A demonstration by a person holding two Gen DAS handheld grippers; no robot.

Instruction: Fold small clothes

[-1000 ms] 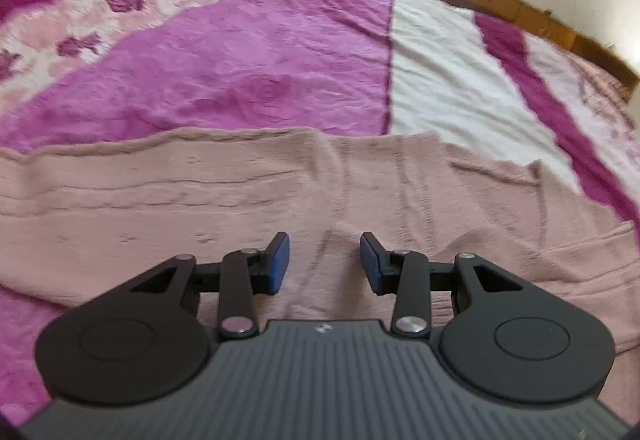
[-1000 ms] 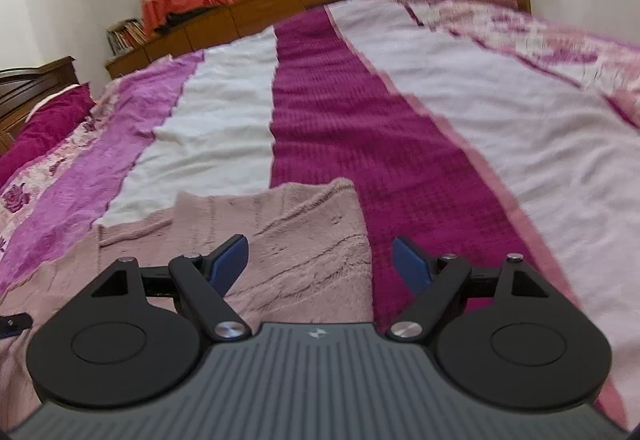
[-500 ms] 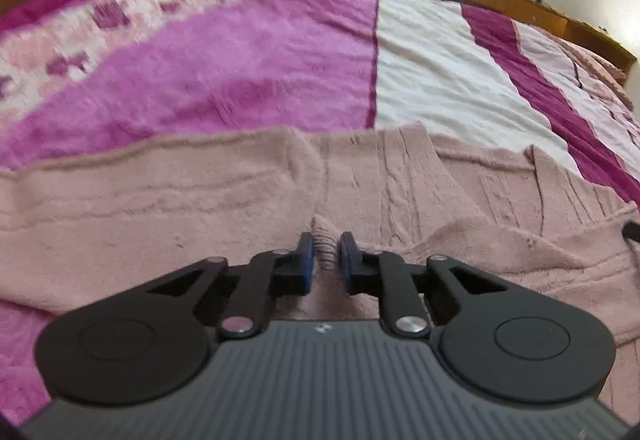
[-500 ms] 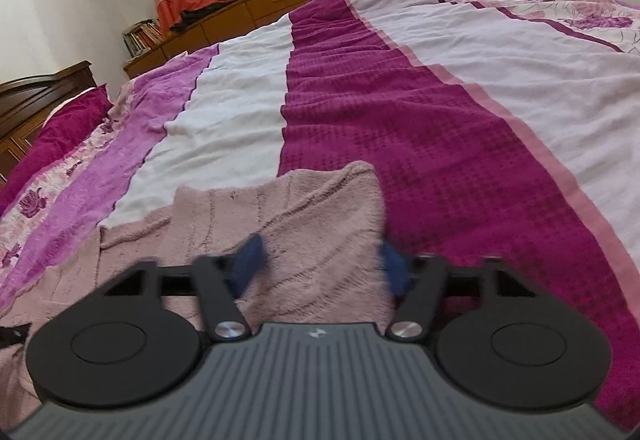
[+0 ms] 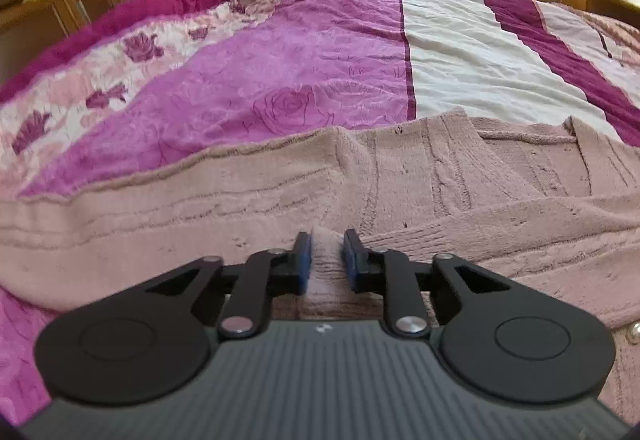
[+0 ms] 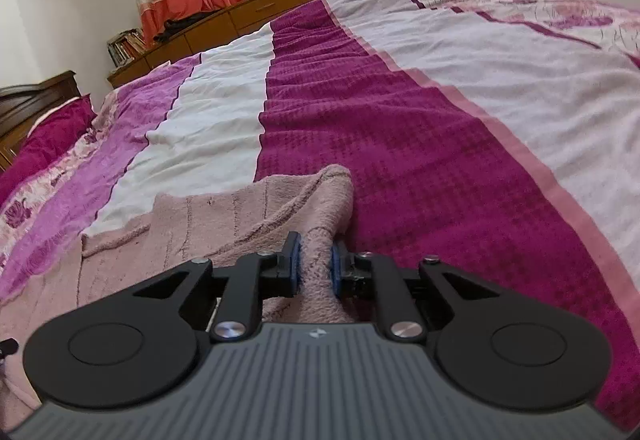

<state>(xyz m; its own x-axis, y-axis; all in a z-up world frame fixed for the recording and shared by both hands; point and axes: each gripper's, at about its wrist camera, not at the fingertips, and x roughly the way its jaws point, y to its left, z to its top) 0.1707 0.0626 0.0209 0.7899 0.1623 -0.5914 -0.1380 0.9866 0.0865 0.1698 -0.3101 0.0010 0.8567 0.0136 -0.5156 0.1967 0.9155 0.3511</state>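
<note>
Hidden: the near edge of the cardigan [image 5: 400,192] is covered by the gripper bodies in both views; its right part is cut off by the frame in the left view.
Hard to make out: a small pale button [image 5: 633,332] is seen at the right edge, partly cropped.
Cardigan: a pink knit is spread flat on the bed [image 5: 300,72], across the striped cover.
Left gripper [image 5: 327,260]: held low and level over the knit; the blue fingers [image 5: 304,260] are closed on a raised pinch of fabric.
Right gripper [image 6: 315,266]: held low, pointing along the bed; a bunched fold of the cardigan [image 6: 248,216] is clamped between the fingers [image 6: 295,264], lifted slightly off the cover.
</note>
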